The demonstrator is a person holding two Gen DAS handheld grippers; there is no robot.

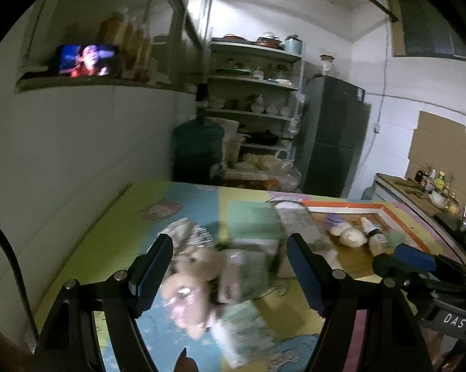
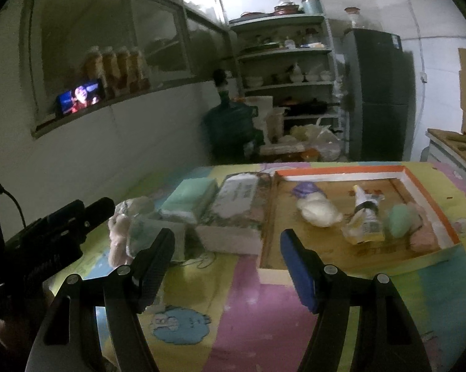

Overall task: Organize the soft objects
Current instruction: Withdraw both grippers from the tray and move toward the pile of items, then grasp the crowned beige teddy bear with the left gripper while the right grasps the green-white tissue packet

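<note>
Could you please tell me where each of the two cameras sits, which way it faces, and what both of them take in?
Left wrist: on the left gripper, open, looking across the table at a plush toy; the right gripper shows at the right edge.
Right wrist: on the right gripper, open, facing the orange-rimmed tray; the left gripper shows at left.
Shared: plush toy, tray, shelf rack, fridge.

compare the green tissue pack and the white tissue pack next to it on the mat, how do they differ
The green tissue pack has a plain mint wrapper; the white tissue pack is pale with dark printed text on top. The white pack looks longer and reaches nearer the camera, while the green one is shorter. The white pack lies right beside the orange-rimmed tray; the green pack lies on its far side from the tray, nearer the plush toy. Both lie flat, side by side, outside the tray.
</note>
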